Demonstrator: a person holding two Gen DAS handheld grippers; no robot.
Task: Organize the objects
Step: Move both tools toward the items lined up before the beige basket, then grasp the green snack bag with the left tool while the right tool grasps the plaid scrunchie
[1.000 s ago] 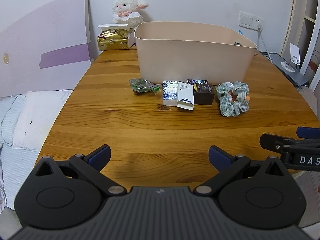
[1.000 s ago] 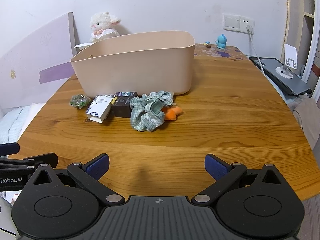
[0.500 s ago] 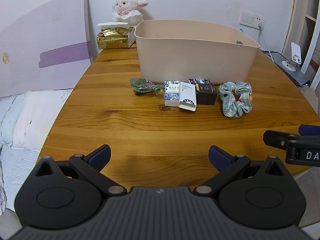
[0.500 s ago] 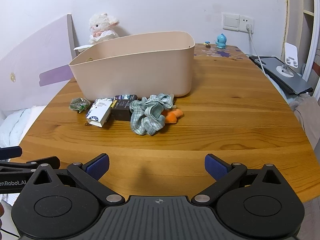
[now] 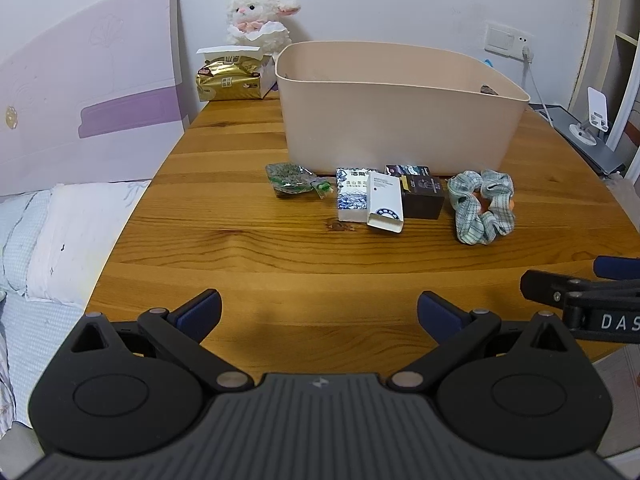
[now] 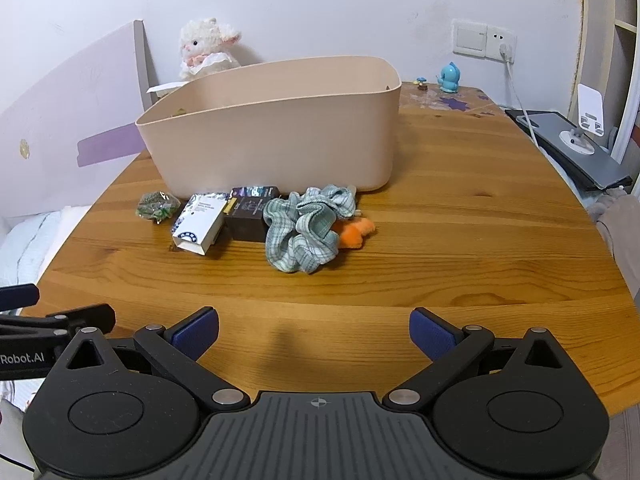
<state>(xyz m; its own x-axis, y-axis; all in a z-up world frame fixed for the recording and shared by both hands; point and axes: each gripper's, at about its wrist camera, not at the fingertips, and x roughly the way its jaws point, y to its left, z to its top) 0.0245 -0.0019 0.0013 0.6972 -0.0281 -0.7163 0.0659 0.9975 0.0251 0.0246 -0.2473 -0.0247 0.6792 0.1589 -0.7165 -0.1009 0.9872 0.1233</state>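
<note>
The left tongs [image 5: 319, 310] are hovering over the near edge of the wooden tabletop [image 5: 280, 252], spread wide and gripping nothing; the right tongs [image 6: 314, 330] are hanging beside them, likewise released and empty, their fingers showing at the right edge of the left wrist view. A beige bin [image 5: 400, 120] is standing toward the back of the tabletop; just in front of its wall a row of small things is lying: a green packet [image 5: 289, 180] at the left, a white and blue box [image 5: 368, 200] touching a dark box [image 5: 422, 198], and a checked scrunchie [image 5: 482, 206] at the right, resting against an orange toy [image 6: 354, 232]. A plush lamb [image 5: 258, 16] is sitting behind a gold tissue pack [image 5: 230, 82] at the far left corner; a blue figurine [image 6: 449, 77] is standing by the wall socket [image 6: 484, 40].
</note>
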